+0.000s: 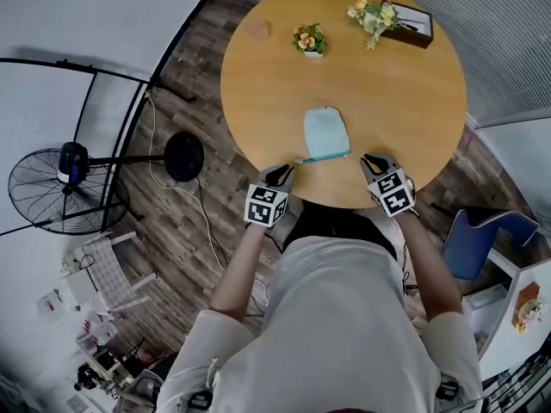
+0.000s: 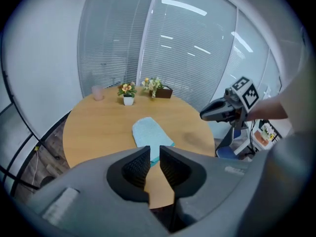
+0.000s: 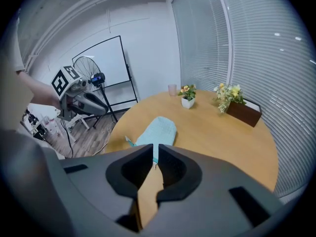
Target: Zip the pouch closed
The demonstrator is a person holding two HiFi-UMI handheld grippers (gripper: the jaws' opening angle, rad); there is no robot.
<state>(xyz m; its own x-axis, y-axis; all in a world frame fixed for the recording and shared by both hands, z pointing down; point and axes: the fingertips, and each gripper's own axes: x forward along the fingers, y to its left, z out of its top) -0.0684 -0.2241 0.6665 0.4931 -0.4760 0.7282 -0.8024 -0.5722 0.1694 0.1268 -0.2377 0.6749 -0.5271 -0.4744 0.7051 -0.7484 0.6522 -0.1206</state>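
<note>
A light blue pouch (image 1: 325, 133) lies flat on the round wooden table (image 1: 413, 101), its teal zipper edge toward the near rim. My left gripper (image 1: 277, 179) hovers at the table's near edge, just left of the pouch, jaws shut with nothing between them. My right gripper (image 1: 376, 163) hovers at the near edge to the pouch's right, also shut and holding nothing. In the left gripper view the pouch (image 2: 150, 132) lies just beyond the left gripper (image 2: 154, 154). In the right gripper view the pouch (image 3: 159, 130) lies just beyond the right gripper (image 3: 155, 152). Neither gripper touches the pouch.
A small potted flower (image 1: 309, 40), a wooden box of flowers (image 1: 392, 20) and a pink cup (image 1: 256, 29) stand at the table's far side. A floor fan (image 1: 69, 179) with its cable is at the left, a blue chair (image 1: 482, 235) at the right.
</note>
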